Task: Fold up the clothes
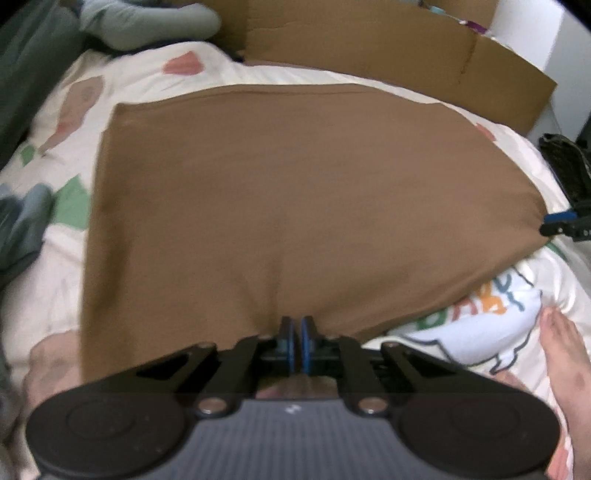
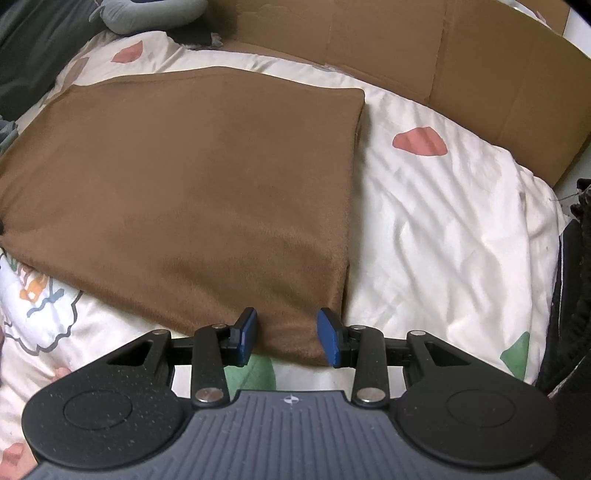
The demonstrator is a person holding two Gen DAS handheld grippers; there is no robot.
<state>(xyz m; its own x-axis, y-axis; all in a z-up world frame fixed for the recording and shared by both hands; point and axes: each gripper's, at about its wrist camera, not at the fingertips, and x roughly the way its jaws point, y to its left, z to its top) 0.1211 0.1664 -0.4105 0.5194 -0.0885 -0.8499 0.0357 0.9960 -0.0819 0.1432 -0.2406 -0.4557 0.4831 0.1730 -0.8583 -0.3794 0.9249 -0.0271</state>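
Note:
A brown garment [image 1: 288, 192] lies spread flat on a patterned white bedspread [image 1: 155, 74]; it also shows in the right wrist view [image 2: 184, 192]. My left gripper [image 1: 297, 332] is shut on the garment's near edge, the cloth puckering at the blue pads. My right gripper [image 2: 288, 336] is open, its jaws astride the garment's near right corner, the cloth lying between the blue pads [image 2: 246, 334] without being pinched. The right gripper's tip also shows in the left wrist view [image 1: 561, 221] at the garment's right corner.
A cardboard panel [image 2: 461, 62] stands along the far side of the bed. Grey and dark clothes [image 1: 147, 22] lie piled at the far left. A bare foot [image 1: 569, 354] rests on the bedspread near right. A dark bag [image 2: 576, 280] sits at the bed's right edge.

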